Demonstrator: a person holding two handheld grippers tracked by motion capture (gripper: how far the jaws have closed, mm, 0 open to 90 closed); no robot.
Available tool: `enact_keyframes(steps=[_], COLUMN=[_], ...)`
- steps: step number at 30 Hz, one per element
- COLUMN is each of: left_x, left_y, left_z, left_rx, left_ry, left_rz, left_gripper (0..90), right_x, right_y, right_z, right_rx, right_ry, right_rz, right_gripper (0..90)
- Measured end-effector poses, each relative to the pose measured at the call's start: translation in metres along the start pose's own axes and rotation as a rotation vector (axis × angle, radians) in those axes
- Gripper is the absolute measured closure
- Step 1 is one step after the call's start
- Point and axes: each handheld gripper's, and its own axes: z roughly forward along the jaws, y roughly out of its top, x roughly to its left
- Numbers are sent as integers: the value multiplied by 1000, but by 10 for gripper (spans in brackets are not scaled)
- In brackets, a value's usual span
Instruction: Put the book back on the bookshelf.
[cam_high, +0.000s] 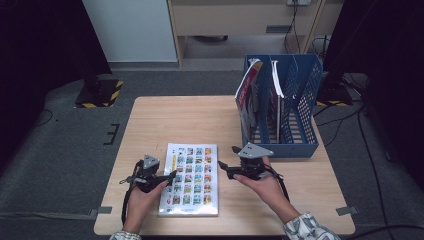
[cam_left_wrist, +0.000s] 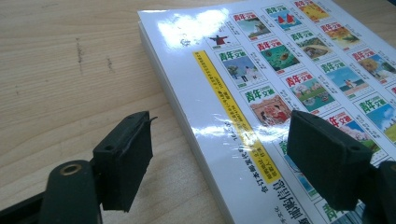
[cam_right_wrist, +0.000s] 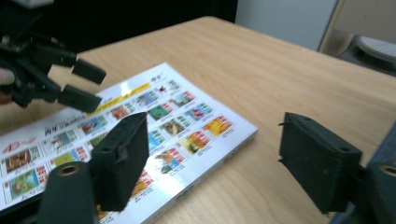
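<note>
A thick magazine (cam_high: 190, 178) with a glossy white cover printed with a grid of small coloured pictures lies flat on the wooden table (cam_high: 190, 117), near its front edge and roughly midway between the two hands. In the left gripper view the magazine (cam_left_wrist: 261, 93) shows a yellow strip along one side of the cover and its pale page block along the edge; the cover reflects the room light. The left gripper (cam_high: 167, 180) sits at the magazine's left edge, its jaws standing apart and astride that edge: one jaw is over the bare wood just beside the book, the other over the cover, and neither pad presses on it. The right gripper (cam_high: 226, 161) is held at the magazine's right side, close to its upper right corner, jaws likewise apart with nothing clamped between them; in the right gripper view the magazine (cam_right_wrist: 140, 135) lies under and beyond the nearer jaw, and the other jaw is over bare table. That same view shows the left gripper (cam_right_wrist: 86, 86) farther off above the far edge of the cover, its two tips separated. Each gripper is carried by a hand entering from the near side of the table, the right one with a patterned sleeve (cam_high: 307, 229). Toward the table's far right corner stands a blue file rack (cam_high: 300, 107) with upright dividers, holding a red-and-white booklet (cam_high: 248, 95) leaning in its left compartment and a thin white one (cam_high: 276, 82) upright in the next.
</note>
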Motion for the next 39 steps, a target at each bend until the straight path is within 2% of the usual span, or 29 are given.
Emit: enact_keyframes(steps=[1, 2, 6, 13, 16, 20, 23, 35, 39], left_x=[0, 0, 0, 0, 2, 3, 7, 4, 3], left_y=[0, 1, 0, 0, -1, -2, -4, -4, -3], left_z=[0, 1, 3, 7, 10, 11, 15, 16, 17], left_rx=[0, 21, 25, 30, 33, 32, 35, 30, 33], left_ry=[0, -6, -7, -7, -25, -26, -71, -128, -127], left_rz=[0, 0, 3, 4, -20, -37, -104, -87, -89], left_gripper=[231, 252, 261, 224, 186, 138, 142, 201, 191], right_x=[3, 7, 13, 11, 9, 9, 8, 10, 8], right_y=[-1, -3, -8, -18, -20, -24, -26, -32, -34], right_z=[4, 10, 25, 43, 48, 54, 57, 64, 66], right_rx=[13, 33, 69, 127, 136, 158, 168, 221, 234], right_ry=[1, 14, 30, 19, 28, 37, 50, 85, 84], right_rz=[-7, -8, -9, 4, 19, 29, 38, 47, 57], right_gripper=[261, 262, 259, 253, 246, 230, 234, 194, 190])
